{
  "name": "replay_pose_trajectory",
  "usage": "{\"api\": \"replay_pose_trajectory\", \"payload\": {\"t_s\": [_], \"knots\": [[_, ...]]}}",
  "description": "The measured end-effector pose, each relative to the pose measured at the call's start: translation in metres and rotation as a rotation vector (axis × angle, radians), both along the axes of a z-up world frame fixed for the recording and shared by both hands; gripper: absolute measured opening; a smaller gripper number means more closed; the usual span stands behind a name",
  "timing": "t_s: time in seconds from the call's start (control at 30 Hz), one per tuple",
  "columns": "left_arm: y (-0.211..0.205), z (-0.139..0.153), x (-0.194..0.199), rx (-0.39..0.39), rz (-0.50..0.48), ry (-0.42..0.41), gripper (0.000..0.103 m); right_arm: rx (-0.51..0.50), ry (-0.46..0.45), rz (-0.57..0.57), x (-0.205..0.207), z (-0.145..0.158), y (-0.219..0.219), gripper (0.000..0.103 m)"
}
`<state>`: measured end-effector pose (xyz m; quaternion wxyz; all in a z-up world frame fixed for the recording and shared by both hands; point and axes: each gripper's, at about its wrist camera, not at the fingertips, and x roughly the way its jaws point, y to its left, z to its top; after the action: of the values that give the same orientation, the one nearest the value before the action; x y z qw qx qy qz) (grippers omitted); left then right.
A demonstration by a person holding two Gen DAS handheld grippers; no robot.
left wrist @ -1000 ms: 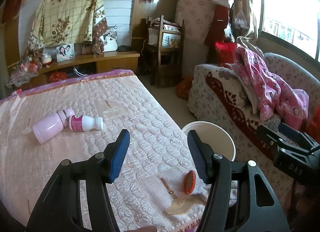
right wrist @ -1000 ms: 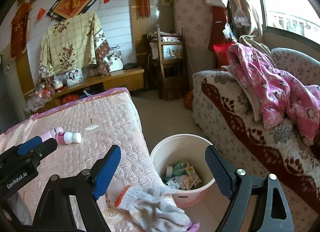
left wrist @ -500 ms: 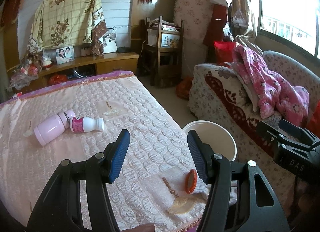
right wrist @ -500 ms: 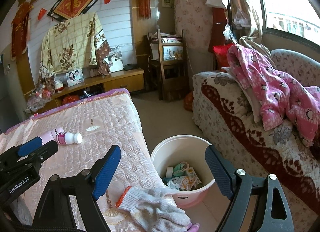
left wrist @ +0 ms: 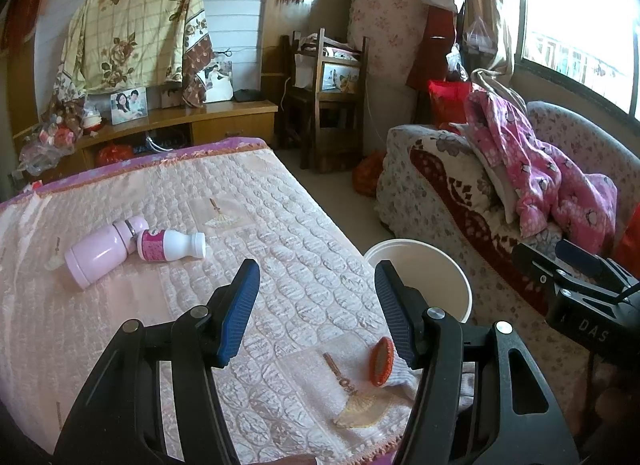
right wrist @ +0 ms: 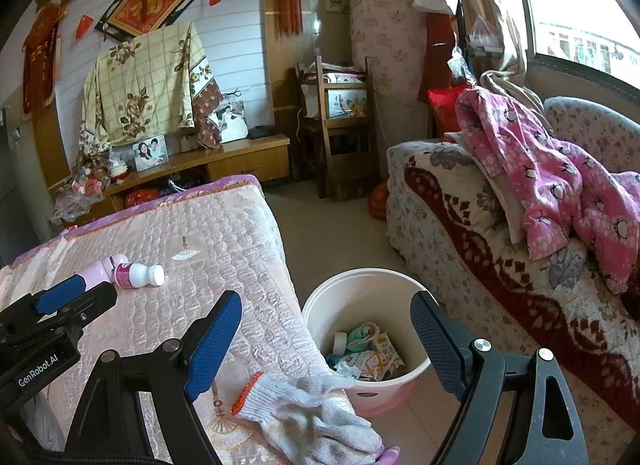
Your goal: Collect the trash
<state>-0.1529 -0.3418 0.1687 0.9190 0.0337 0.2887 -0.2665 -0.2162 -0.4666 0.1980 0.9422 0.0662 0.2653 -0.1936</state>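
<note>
A small white bottle with a pink label lies on the quilted table cover, touching a larger pink flask; both also show in the right wrist view, the bottle ahead of the flask. A white bin holding wrappers stands on the floor beside the table; its rim shows in the left wrist view. A white work glove with an orange cuff lies at the table's near corner. My left gripper is open and empty over the table. My right gripper is open and empty above the bin.
A sofa with a pink garment runs along the right under the window. A wooden chair and a low cabinet stand at the back wall. Bare floor lies between table and sofa.
Both views have shifted very slightly; the bottles sit a touch further right in the left wrist view. Both grippers stay open and empty.
</note>
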Motion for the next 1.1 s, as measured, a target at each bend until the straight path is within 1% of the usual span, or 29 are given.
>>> {"api": "replay_pose_trajectory", "payload": {"t_s": [0.63, 1.1], "knots": [[-0.004, 0.000, -0.005, 0.010, -0.012, -0.006, 0.059, 0.009, 0.014, 0.008, 0.001, -0.012, -0.003, 0.085], [-0.006, 0.001, -0.008, 0.014, -0.017, -0.008, 0.059, 0.012, 0.018, 0.008, 0.001, -0.013, -0.004, 0.085]]}}
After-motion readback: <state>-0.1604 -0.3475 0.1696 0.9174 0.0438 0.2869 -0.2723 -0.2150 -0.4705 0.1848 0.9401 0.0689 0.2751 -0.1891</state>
